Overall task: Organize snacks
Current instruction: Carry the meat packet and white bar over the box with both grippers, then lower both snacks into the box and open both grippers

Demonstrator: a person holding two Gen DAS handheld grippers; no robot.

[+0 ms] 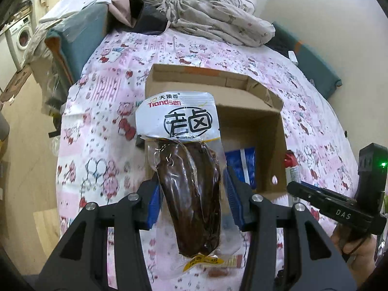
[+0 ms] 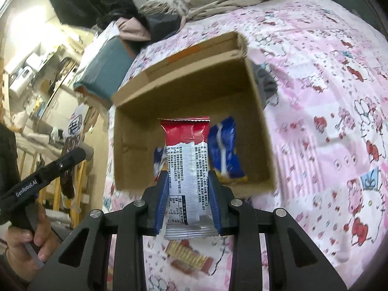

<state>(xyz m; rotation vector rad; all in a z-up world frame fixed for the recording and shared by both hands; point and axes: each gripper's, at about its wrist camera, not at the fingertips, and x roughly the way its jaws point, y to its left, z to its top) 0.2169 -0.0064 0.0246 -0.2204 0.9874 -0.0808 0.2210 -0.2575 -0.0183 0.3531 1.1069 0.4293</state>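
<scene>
Left gripper (image 1: 192,194) is clamped on a vacuum pack of dark braised meat (image 1: 189,194), blue pads pressing its sides; the white label end stands up in front of the cardboard box (image 1: 274,145). Right gripper (image 2: 188,196) is clamped narrow on a red-and-white snack packet (image 2: 185,169), held upright with its red end toward the box opening.

The box sits open on a pink cartoon-print bedsheet (image 1: 101,111), its far flaps folded out. Already inside: a blue packet (image 2: 225,150) against the right wall and another blue-and-white one, mostly hidden behind the held packet. Both held packs block part of each view into the box.

A wafer-type snack (image 2: 189,259) lies loose on the sheet on the near side, under the right gripper. A crumpled floral blanket (image 1: 218,17) is piled at the far end of the bed, with a teal box (image 1: 80,36) to the far left. A washing machine (image 1: 21,36) stands off the bed on the left.
</scene>
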